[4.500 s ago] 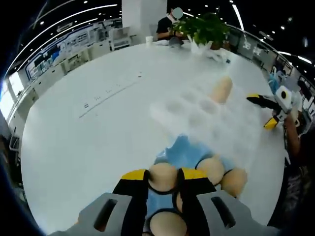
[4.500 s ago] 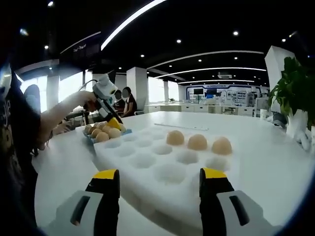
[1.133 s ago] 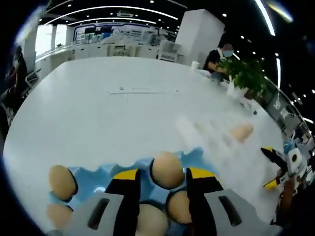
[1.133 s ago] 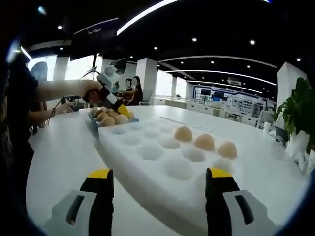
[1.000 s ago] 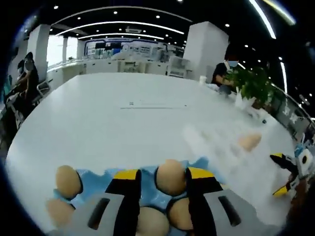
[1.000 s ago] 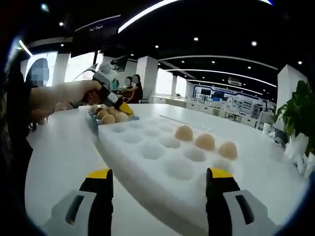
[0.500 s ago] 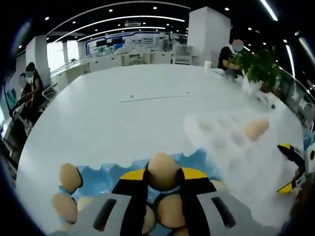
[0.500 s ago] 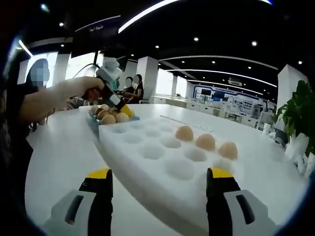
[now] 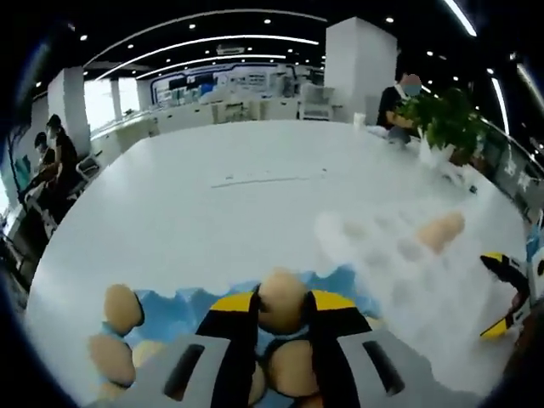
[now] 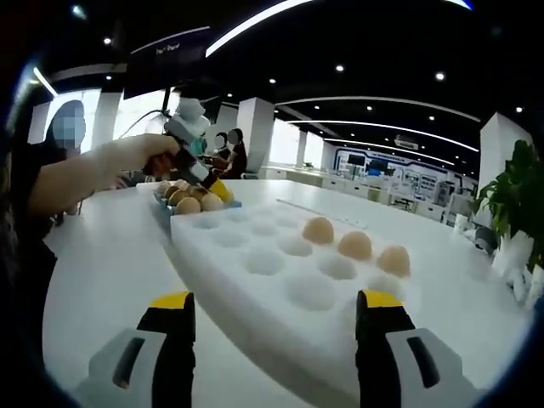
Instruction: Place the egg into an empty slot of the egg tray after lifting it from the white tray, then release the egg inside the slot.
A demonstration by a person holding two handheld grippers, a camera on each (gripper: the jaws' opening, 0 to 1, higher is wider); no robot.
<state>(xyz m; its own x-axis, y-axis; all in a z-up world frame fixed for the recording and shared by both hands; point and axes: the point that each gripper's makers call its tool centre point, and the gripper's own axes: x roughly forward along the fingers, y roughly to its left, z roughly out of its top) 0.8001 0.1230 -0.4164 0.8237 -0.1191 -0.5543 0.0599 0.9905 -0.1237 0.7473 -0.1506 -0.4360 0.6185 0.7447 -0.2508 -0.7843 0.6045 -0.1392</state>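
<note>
In the left gripper view my left gripper [image 9: 282, 304] is shut on a brown egg [image 9: 282, 297] above the blue tray [image 9: 174, 310], which still holds several eggs [image 9: 121, 308]. The white egg tray [image 9: 399, 259] lies to the right with one egg [image 9: 442, 231] in view. In the right gripper view my right gripper [image 10: 276, 304] stands open just before the white egg tray [image 10: 280, 285], which carries three eggs [image 10: 354, 245] along its far row. The left gripper [image 10: 197, 174], held by a hand, sits over the blue tray [image 10: 183, 204] at the far left.
A large white round table [image 9: 212, 195] carries everything. A potted plant [image 9: 446, 119] stands at its far edge, with a person seated beside it. People sit at the left [image 9: 47, 161]. A plant [image 10: 514, 183] also rises at the right edge.
The left gripper has shut on one egg from the blue tray and holds it slightly raised. The right gripper has stayed still and open.
</note>
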